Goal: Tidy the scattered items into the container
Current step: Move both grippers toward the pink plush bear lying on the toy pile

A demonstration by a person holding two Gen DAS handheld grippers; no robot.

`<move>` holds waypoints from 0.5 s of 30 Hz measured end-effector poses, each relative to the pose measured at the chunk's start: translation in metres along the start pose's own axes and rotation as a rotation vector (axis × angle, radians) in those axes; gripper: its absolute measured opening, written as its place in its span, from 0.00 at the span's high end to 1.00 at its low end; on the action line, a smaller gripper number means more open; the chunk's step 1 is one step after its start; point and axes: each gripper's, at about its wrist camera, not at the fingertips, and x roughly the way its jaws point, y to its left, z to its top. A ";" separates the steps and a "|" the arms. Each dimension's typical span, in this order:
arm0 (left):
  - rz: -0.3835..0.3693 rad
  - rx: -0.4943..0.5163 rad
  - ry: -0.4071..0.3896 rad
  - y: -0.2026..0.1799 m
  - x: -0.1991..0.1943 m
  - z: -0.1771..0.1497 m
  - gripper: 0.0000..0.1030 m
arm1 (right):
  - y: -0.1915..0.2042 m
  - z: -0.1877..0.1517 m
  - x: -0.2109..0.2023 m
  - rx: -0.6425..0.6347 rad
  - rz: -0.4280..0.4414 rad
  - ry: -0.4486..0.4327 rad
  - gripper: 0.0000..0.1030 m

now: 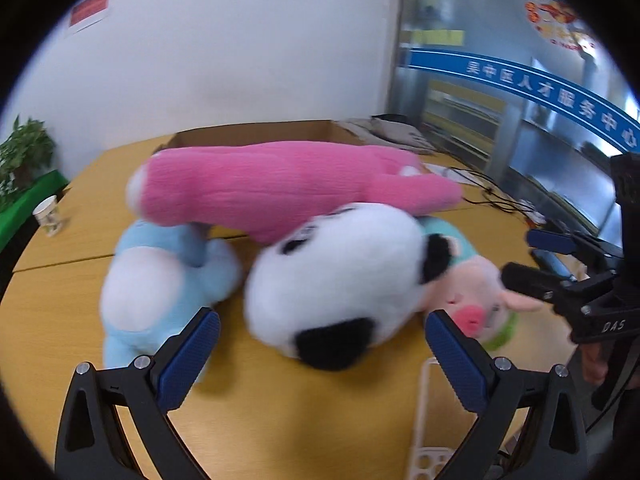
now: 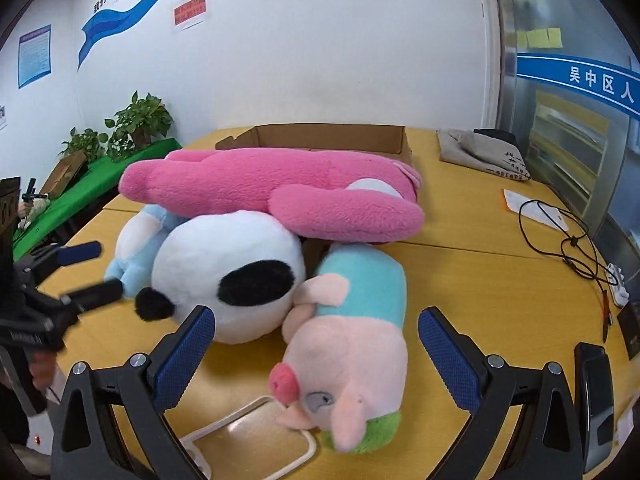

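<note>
Several plush toys lie in a heap on the yellow table (image 1: 280,408). A long pink plush (image 1: 280,192) (image 2: 272,188) lies across the top. Under it are a white and black panda (image 1: 336,280) (image 2: 228,268), a light blue plush (image 1: 156,280) (image 2: 136,244) and a pink pig in a teal shirt (image 1: 476,292) (image 2: 352,336). An open cardboard box (image 1: 256,136) (image 2: 332,136) stands behind the heap. My left gripper (image 1: 320,344) is open and empty in front of the panda. My right gripper (image 2: 316,340) is open and empty, its jaws either side of the pig. Each gripper shows in the other's view: the right (image 1: 560,272), the left (image 2: 80,272).
A clear phone case (image 2: 252,440) (image 1: 428,420) lies at the table's near edge. A paper cup (image 1: 48,214) stands far left. A grey bag (image 2: 480,152), papers and a black cable (image 2: 560,236) lie at the right, with dark devices (image 2: 596,380) near the right edge. Potted plants (image 2: 140,120) stand beyond the table.
</note>
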 end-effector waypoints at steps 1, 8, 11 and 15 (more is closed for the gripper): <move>-0.012 0.013 -0.005 -0.005 -0.001 0.001 0.01 | 0.000 -0.001 -0.003 0.007 0.001 0.008 0.00; -0.014 -0.024 -0.025 -0.005 -0.009 0.012 0.01 | -0.005 -0.003 -0.012 0.062 -0.031 0.013 0.00; -0.020 -0.068 -0.012 0.000 -0.007 0.013 0.01 | -0.004 -0.004 -0.013 0.073 -0.034 0.012 0.00; -0.014 -0.097 0.006 0.006 -0.005 0.009 0.01 | -0.004 -0.005 -0.009 0.088 -0.021 0.026 0.00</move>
